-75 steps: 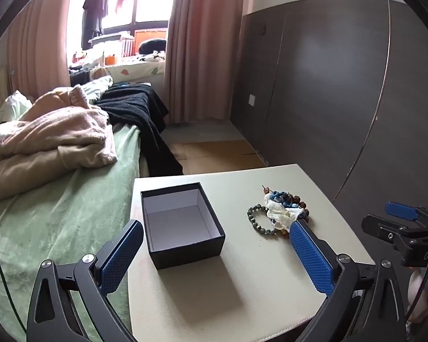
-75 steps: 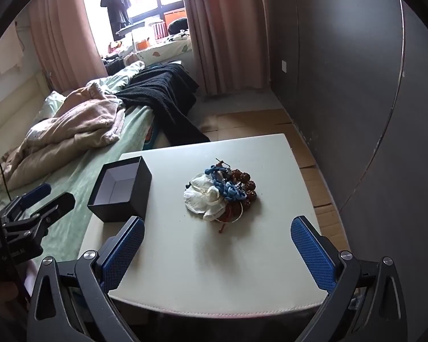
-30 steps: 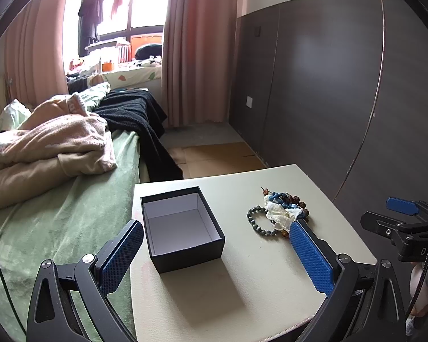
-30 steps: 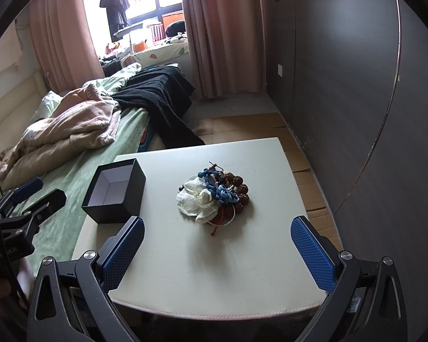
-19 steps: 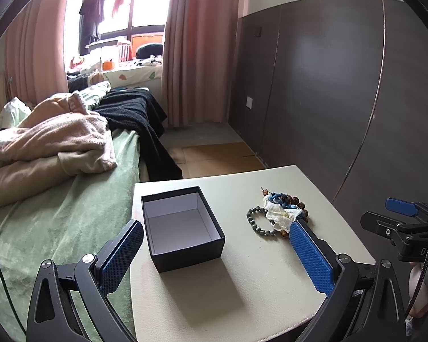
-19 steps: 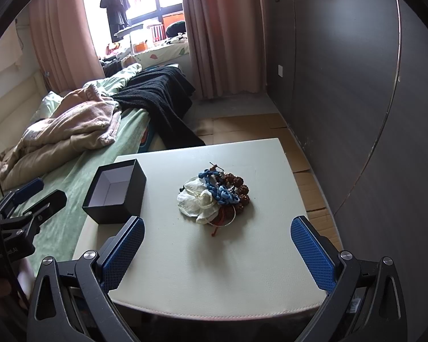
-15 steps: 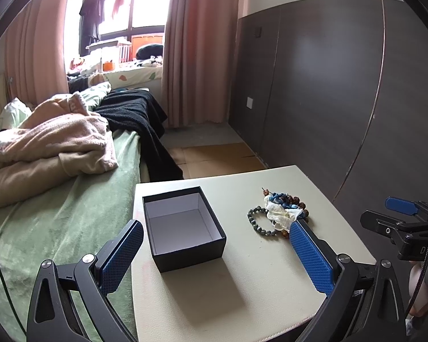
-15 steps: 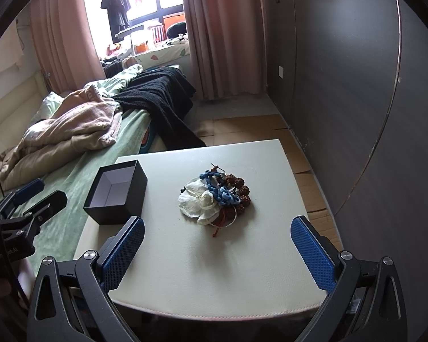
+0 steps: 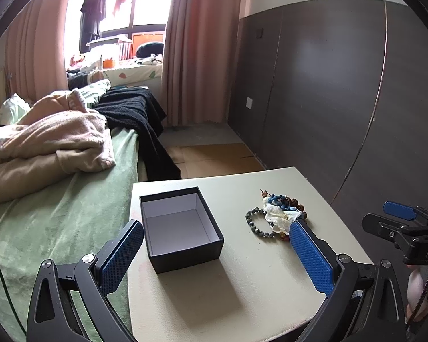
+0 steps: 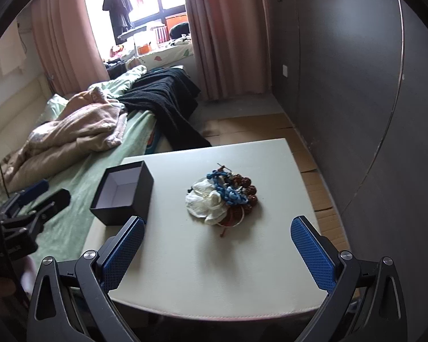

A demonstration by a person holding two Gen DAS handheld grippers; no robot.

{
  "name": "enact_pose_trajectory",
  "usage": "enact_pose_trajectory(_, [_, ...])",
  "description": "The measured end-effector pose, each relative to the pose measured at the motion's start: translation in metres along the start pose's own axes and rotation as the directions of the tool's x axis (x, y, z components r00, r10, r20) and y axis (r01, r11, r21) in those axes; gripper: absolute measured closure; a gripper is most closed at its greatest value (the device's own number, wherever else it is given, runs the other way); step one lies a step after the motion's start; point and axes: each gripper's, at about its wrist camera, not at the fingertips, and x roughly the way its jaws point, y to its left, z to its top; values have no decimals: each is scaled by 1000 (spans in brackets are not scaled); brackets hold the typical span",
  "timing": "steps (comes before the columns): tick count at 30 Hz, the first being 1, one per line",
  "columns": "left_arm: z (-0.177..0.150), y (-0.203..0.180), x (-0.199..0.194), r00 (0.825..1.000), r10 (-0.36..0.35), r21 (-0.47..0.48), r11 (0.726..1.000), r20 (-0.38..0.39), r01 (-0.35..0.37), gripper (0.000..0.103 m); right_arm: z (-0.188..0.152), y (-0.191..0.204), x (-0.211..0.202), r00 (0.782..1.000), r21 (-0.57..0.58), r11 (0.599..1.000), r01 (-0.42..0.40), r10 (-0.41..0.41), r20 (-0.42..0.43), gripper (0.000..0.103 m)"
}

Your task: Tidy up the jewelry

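- Right wrist view: right gripper (image 10: 216,252) gaping, empty, now nearer jewelry pile (image 10: 222,198) mid-table (image 10: 185,285)
- Left gripper (image 9: 214,253) likewise wide, empty, facing unfilled box (image 9: 181,228) by left edge; pickup pending

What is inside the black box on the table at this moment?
The black box shows only its white lining; the visible floor is bare. The near wall hides a small strip of floor. The jewelry pile lies beside it on the table.
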Motion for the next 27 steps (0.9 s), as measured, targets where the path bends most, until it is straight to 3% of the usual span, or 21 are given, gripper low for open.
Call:
enact_pose_trajectory(6, [5,-6,12,1000,-10,-11,1000,-15,10,1,3,-5,2,1000,34,999,-7,7,-6,0])
enact_pose_trajectory(16, [14,-22,43,997,-63,-39,997,-53,61,17,12,-28,14,1000,115,993,6,-2,-30,1])
enact_pose_trajectory(20, [14,-30,59,994,-83,-27,996,-78,81,30,14,-49,22,999,198,980,-9,18,-45,7])
enact_pose_trajectory(27, [8,-47,98,976,-137,-22,991,-172,135,34,17,-77,46,992,336,942,-16,56,-110,15])
